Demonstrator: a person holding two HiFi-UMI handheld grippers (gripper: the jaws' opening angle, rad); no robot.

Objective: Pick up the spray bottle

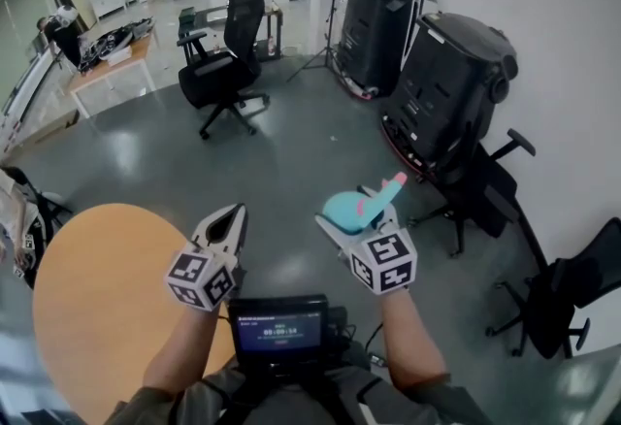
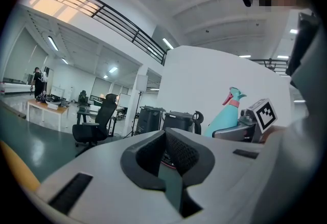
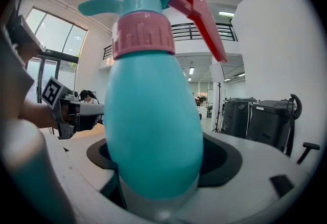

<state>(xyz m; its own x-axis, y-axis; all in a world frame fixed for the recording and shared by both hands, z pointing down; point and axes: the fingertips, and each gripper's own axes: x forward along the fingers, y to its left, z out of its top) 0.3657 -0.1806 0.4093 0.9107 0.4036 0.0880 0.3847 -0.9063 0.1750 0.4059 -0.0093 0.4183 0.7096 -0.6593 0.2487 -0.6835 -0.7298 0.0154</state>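
Note:
My right gripper is shut on a teal spray bottle with a pink collar and a red trigger. The bottle fills the right gripper view, standing upright between the jaws, its nozzle head at the top. In the head view it is held in the air above the grey floor, right of centre. My left gripper is shut with nothing in it, level with the right one and to its left. The left gripper view shows the closed pads and, off to the right, the bottle in the other gripper.
A round wooden table lies at lower left, under my left forearm. Black office chairs stand ahead and at the right wall, beside two large black machines. Desks and a person stand at far left.

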